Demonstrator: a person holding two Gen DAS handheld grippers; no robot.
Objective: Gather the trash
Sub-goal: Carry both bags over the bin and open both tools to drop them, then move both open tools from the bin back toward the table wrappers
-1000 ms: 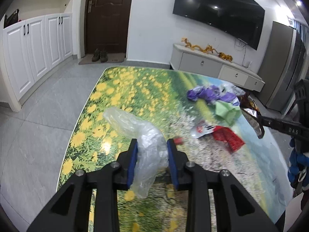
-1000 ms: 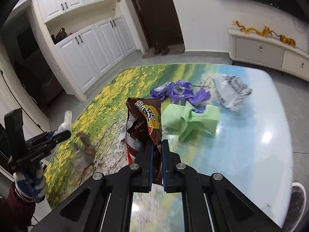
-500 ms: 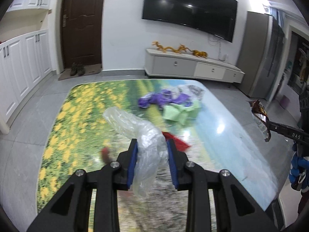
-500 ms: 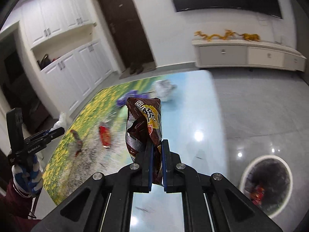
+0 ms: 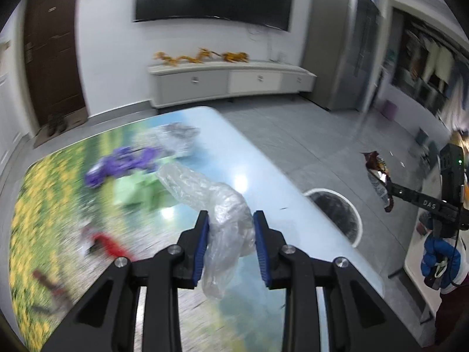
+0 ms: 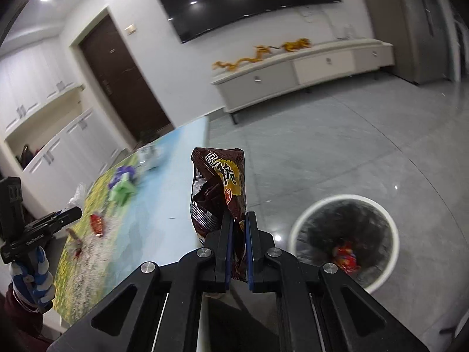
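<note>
Clear plastic bag (image 5: 225,223) pinched in left tool (image 5: 231,243) over desk (image 5: 263,164), brown snack bag (image 6: 219,193) clamped in right tool (image 6: 237,249) beside white bin (image 6: 346,234); centre each above the rim before letting go.

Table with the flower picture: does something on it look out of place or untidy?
Yes. Loose trash is scattered on the table: a purple wrapper, a green one, a grey bag and a red wrapper. They lie crumpled, not in the white bin on the floor beside it.
</note>
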